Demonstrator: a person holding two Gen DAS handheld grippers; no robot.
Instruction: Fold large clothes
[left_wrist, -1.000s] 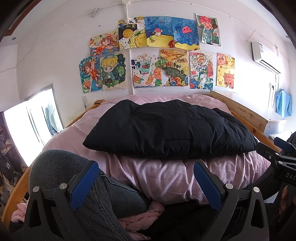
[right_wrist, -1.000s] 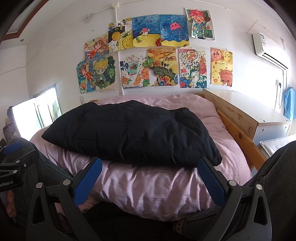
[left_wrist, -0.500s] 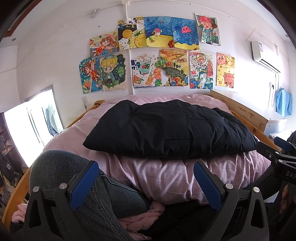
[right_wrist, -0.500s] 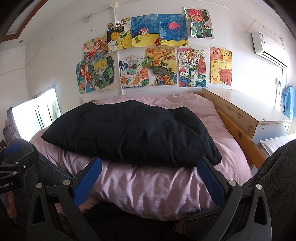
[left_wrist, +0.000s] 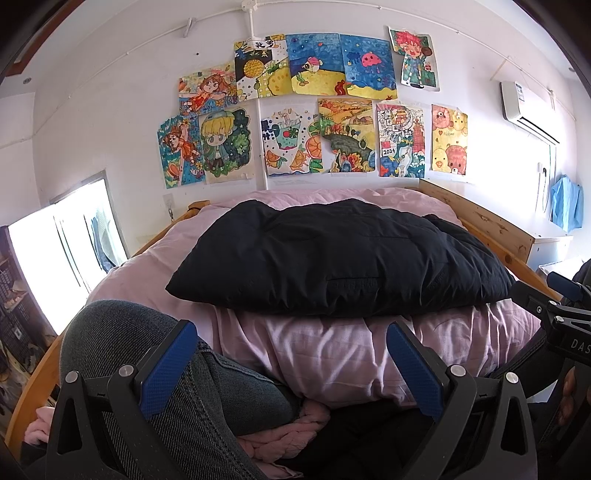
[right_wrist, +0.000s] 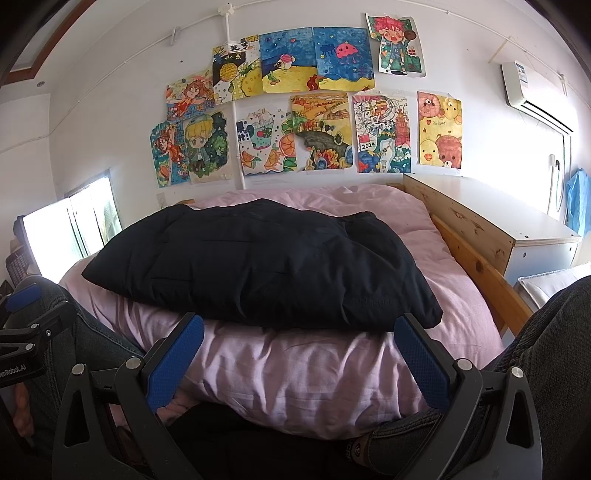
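Note:
A black padded jacket (left_wrist: 332, 258) lies folded into a thick pad on the pink bedding (left_wrist: 332, 354); it also shows in the right wrist view (right_wrist: 258, 266) on the same bedding (right_wrist: 303, 376). My left gripper (left_wrist: 291, 354) is open and empty, held low in front of the bed, short of the jacket. My right gripper (right_wrist: 299, 350) is open and empty, also short of the jacket's near edge. Each gripper shows at the edge of the other's view.
The person's knees in grey jeans (left_wrist: 122, 343) (right_wrist: 554, 354) flank the grippers. A wooden bed frame (right_wrist: 476, 266) and a white cabinet (right_wrist: 517, 229) stand on the right. Drawings (left_wrist: 314, 110) cover the far wall. A window (left_wrist: 55, 251) is at left.

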